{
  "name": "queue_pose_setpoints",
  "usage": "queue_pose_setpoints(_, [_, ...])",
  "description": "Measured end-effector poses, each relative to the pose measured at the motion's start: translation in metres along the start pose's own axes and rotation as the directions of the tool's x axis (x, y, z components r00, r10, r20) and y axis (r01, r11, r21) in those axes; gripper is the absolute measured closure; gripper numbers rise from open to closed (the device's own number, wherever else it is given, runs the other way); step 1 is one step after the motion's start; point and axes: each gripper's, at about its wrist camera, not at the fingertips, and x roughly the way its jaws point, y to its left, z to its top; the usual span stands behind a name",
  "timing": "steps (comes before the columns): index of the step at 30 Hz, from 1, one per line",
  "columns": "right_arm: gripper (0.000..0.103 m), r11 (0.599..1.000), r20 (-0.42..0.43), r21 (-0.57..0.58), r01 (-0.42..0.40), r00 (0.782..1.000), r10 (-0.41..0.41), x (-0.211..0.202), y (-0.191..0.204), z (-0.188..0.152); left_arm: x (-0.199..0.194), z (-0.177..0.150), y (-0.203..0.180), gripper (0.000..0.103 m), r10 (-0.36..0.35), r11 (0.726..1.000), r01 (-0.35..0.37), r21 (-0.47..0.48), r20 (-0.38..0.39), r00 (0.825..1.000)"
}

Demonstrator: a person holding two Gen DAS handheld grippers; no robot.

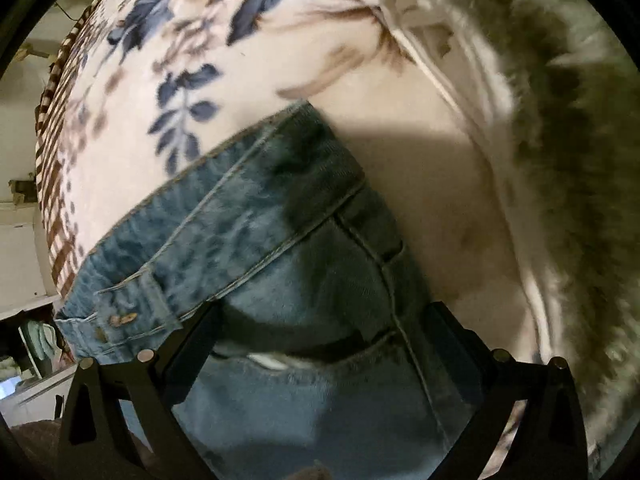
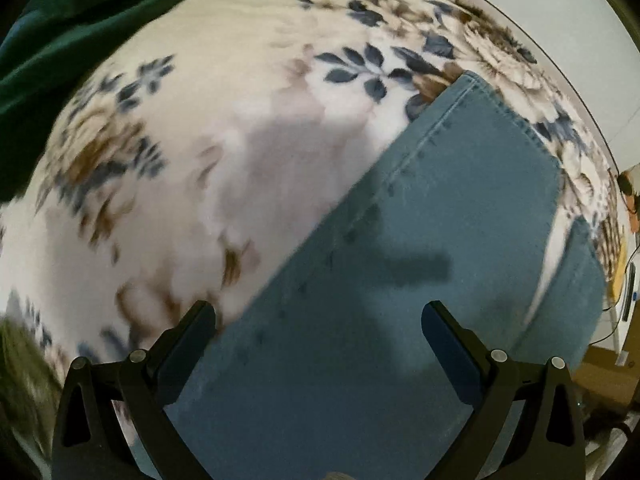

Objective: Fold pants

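Where fleece spreads, denim pants lie.

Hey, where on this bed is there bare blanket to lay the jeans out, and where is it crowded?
Free: the floral blanket left of the jeans in the right wrist view, up to the green cloth. Also free is the plain patch between the waistband and the white garment. Crowded: the furry olive throw beyond it.

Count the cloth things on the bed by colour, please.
Blue: 1, the jeans
White with flowers: 1, the blanket
Dark green: 1, the cloth
Olive, furry: 1, the furry cloth
Plain cream: 1, the cream cloth
Total: 5
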Motion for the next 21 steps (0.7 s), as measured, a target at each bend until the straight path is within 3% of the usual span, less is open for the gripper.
queue_pose_setpoints(4, [0.000,0.997,-0.012,0.039,0.061,0.998,-0.060,0.026,-0.006,0.027,-0.004,0.003,-0.012,0.000,0.032,0.999,-0.033,0.002,0.019,0.999])
queue_pose_setpoints(8, [0.000,0.995,-0.055,0.035,0.098,0.994,-0.096,0.045,-0.011,0.044,-0.010,0.004,-0.019,0.001,0.019,1.000,-0.019,0.008,0.058,0.998])
queue_pose_setpoints(11, [0.002,0.995,-0.113,0.053,0.083,0.991,-0.077,0.056,-0.019,0.050,-0.025,-0.008,-0.021,0.021,-0.023,0.998,0.018,0.052,0.105,0.994])
queue_pose_setpoints(12, [0.006,0.995,-0.127,0.066,0.076,0.990,-0.067,0.058,-0.023,0.050,-0.032,-0.013,-0.020,0.039,-0.038,0.997,0.030,0.070,0.120,0.992])
queue_pose_setpoints(13, [0.011,0.995,-0.141,0.078,0.063,0.989,-0.051,0.059,-0.026,0.050,-0.039,-0.017,-0.020,0.056,-0.064,0.995,0.052,0.087,0.136,0.989])
queue_pose_setpoints(15, [0.025,0.996,-0.150,0.078,0.051,0.988,-0.039,0.060,-0.031,0.050,-0.055,-0.020,-0.020,0.077,-0.130,0.989,0.117,0.094,0.144,0.981])
queue_pose_setpoints(17, [0.043,0.998,-0.153,0.058,0.029,0.988,-0.020,0.060,-0.033,0.049,-0.068,-0.021,-0.016,0.082,-0.179,0.981,0.166,0.098,0.144,0.973])
queue_pose_setpoints(19, [0.079,1.000,-0.150,0.019,0.008,0.989,-0.005,0.055,-0.034,0.046,-0.076,-0.023,-0.010,0.088,-0.217,0.974,0.203,0.103,0.148,0.965])
queue_pose_setpoints(21, [0.088,1.000,-0.155,-0.007,-0.019,0.988,0.018,0.049,-0.035,0.043,-0.088,-0.028,0.002,0.090,-0.277,0.959,0.261,0.111,0.161,0.947])
